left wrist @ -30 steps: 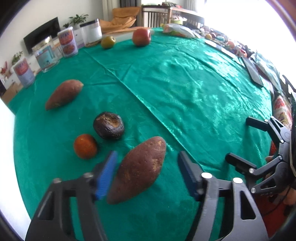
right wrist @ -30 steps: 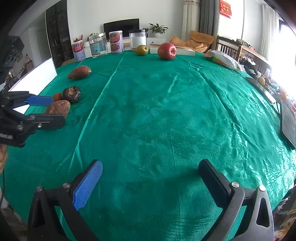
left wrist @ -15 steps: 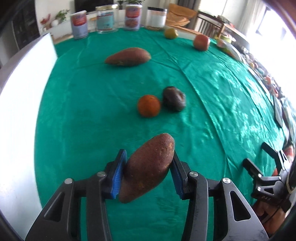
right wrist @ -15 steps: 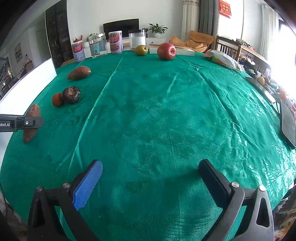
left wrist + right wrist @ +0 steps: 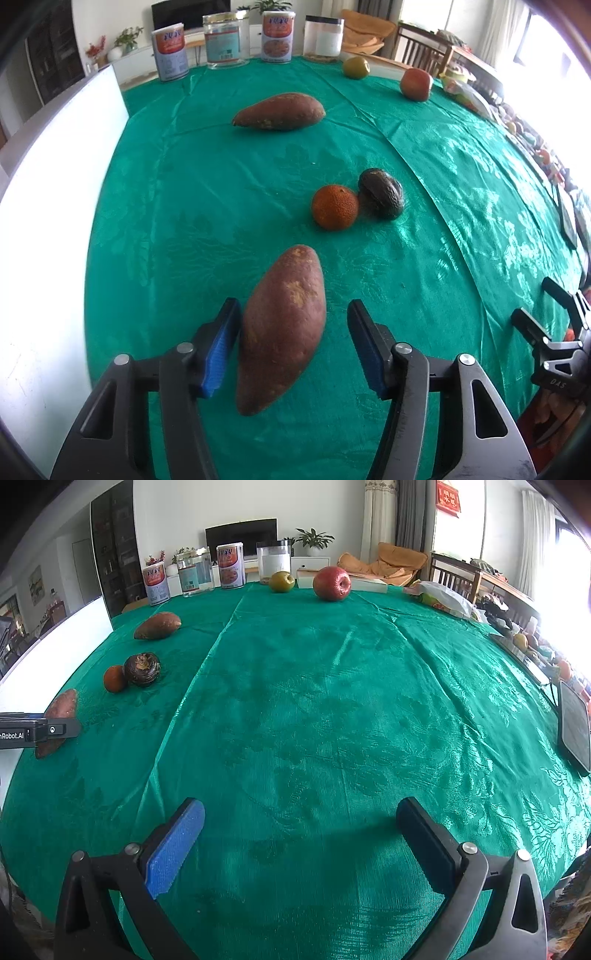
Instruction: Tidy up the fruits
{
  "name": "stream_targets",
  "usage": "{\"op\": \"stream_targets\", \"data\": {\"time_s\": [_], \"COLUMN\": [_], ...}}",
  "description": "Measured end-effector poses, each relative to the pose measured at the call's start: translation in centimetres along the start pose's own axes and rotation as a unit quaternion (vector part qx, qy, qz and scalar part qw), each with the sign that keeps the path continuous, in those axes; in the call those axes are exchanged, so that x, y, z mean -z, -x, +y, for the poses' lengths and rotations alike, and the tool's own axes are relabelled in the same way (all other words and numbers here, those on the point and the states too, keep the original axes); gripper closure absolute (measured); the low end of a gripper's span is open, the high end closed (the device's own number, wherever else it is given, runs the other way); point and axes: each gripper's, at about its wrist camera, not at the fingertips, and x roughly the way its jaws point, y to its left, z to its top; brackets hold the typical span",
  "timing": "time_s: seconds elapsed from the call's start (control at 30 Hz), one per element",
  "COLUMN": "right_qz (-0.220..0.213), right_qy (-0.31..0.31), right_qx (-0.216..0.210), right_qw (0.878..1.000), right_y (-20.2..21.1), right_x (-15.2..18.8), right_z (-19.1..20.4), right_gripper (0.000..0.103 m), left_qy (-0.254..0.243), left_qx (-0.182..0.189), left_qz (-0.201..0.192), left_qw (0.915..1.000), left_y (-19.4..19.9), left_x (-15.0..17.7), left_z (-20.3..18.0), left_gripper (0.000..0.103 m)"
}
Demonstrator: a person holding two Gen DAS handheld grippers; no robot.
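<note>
While its jaws are opening, the left gripper [image 5: 291, 345] straddles a sweet potato [image 5: 282, 328] lying on the green tablecloth [image 5: 221, 192]; left pad touching or nearly, right pad clear. Just beyond sit an orange [image 5: 334, 207] and dark avocado [image 5: 381, 193], touching. Right gripper [image 5: 301, 836] hangs wide, empty.

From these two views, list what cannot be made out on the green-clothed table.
- Left hand-held gripper: jaws opening around the near reddish-brown sweet potato; its underside is hidden, so contact with the cloth is unclear.
- Far-right clutter: overexposed by window glare.
- Printed tin cans: label text too small.
</note>
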Motion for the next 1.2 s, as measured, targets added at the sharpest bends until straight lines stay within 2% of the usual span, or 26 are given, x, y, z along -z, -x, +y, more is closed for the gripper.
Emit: {"op": "stream_targets", "data": {"time_s": [0.13,0.23,0.27,0.33,0.37,0.43,0.5,0.67,0.8,0.87,0.9,0.93,1.1,1.2], "right_qz": [0.004,-0.024,-0.033,-0.020,-0.009,0.023,0.050,0.078,0.084,0.099,0.100,0.107,0.122,0.122], "right_qy": [-0.003,0.006,0.011,0.020,0.024,0.037,0.057,0.085,0.090,0.084,0.072,0.064,0.053,0.024], "right_qx": [-0.006,-0.019,-0.034,-0.086,-0.117,-0.164,-0.193,-0.234,-0.236,-0.243,-0.250,-0.251,-0.237,-0.250], "right_qw": [1.000,1.000,0.999,0.996,0.993,0.986,0.978,0.965,0.964,0.961,0.960,0.960,0.962,0.960], "right_y": [0.1,1.4,1.7,1.2,0.6,-1.3,-3.5,-7.2,-8.8,-9.8,-9.9,-9.9,-9.2,-8.1], "right_x": [-0.1,-1.2,-2.0,-4.2,-5.4,-7.9,-9.8,-12.0,-13.0,-13.5,-13.7,-14.0,-14.2,-14.3], "right_z": [-0.1,0.5,1.0,2.3,3.1,5.0,7.0,10.8,12.3,12.6,12.4,12.2,11.0,9.9], "right_gripper": [0.000,0.000,0.000,0.001,0.003,0.029,0.039,0.039,0.039,0.049,0.060,0.062,0.062,0.062], "left_qy": [-0.007,0.003,0.011,0.030,0.040,0.056,0.067,0.080,0.083,0.086,0.088,0.090,0.101,0.114], "left_qx": [-0.008,-0.003,0.001,0.010,0.016,0.029,0.039,0.053,0.056,0.062,0.065,0.068,0.084,0.103], "left_qz": [0.004,-0.001,-0.003,-0.007,-0.009,-0.014,-0.020,-0.029,-0.032,-0.031,-0.031,-0.031,-0.041,-0.048], "left_qw": [0.9999,1.0000,0.9999,0.9995,0.9990,0.9979,0.9968,0.9949,0.9945,0.9938,0.9935,0.9932,0.9905,0.9869], "left_y": [0.0,0.1,0.1,0.3,0.4,0.9,1.6,3.4,4.1,4.3,4.4,4.6,6.1,7.1], "left_x": [0.2,0.3,0.4,0.4,0.5,0.6,0.8,1.5,1.8,1.9,2.0,2.1,2.5,2.5], "left_z": [0.0,0.5,0.7,1.2,1.4,1.7,2.0,2.7,3.0,3.0,3.0,3.1,3.3,3.5], "left_gripper": [0.056,0.063,0.063,0.063,0.063,0.063,0.063,0.064,0.064,0.064,0.064,0.064,0.064,0.064]}}
